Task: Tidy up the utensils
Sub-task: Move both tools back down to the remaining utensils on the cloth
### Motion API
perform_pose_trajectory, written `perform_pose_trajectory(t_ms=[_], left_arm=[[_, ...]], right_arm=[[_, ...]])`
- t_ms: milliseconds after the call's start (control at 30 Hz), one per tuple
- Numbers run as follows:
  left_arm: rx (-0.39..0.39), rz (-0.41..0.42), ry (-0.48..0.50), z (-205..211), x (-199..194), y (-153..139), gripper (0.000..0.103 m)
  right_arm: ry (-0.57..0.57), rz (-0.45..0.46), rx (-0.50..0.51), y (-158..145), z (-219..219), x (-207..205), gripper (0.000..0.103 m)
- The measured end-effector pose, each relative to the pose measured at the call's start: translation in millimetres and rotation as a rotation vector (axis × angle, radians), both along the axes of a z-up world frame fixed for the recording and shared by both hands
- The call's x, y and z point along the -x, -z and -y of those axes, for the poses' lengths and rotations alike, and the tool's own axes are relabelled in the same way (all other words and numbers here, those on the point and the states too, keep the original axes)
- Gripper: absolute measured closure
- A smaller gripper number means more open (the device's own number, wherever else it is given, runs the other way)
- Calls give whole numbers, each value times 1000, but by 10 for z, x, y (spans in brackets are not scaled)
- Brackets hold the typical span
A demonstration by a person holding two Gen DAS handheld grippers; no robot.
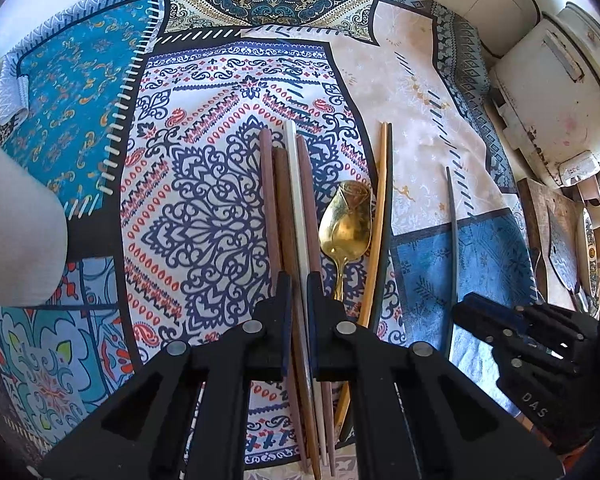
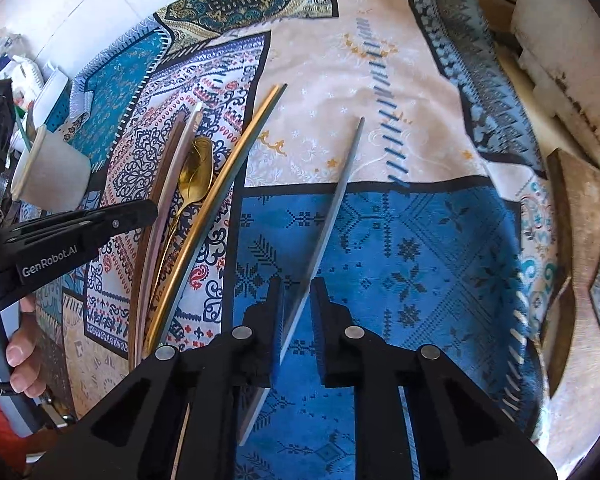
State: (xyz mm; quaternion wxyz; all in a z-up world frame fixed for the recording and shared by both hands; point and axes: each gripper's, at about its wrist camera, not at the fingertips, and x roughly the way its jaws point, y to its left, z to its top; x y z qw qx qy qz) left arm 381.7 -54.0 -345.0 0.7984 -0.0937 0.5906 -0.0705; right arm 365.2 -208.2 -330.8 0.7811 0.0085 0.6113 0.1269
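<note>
Several brown and white chopsticks (image 1: 296, 200) lie side by side on the patterned cloth (image 1: 204, 208). My left gripper (image 1: 299, 292) is shut on this bundle near its near end. To their right lie a gold spoon (image 1: 346, 224) and a tan and dark chopstick pair (image 1: 382, 200). A single grey chopstick (image 2: 340, 196) lies further right on the cloth's blue patch, and my right gripper (image 2: 298, 292) is shut on it, with the stick running up out of the narrow gap. The left gripper (image 2: 148, 212) also shows at the left of the right wrist view, above the bundle (image 2: 168, 184) and spoon (image 2: 198, 172).
A white paper cup (image 2: 52, 172) stands left of the utensils. A worn white appliance (image 1: 560, 100) and a wooden board (image 2: 580, 220) border the cloth on the right. A hand (image 2: 20, 352) grips the left gripper's handle. The pale part of the cloth (image 2: 332, 80) lies beyond the sticks.
</note>
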Motion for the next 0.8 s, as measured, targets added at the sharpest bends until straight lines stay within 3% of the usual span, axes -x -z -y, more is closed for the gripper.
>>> perform_pose_trajectory(t_ms=[433,467,800], left_arm=[[49,-30,-1,-53,-143,61,96],[37,-27,-13,-74,-131,53,100],[-34,-30,-1,-81,-98,22,100]], right_arm=[[-35,-13,-78,88,-202,-183,97],[-38,-10,-74,90,-225,-189,97],[-62,6,-21,47,-277,-239,99]])
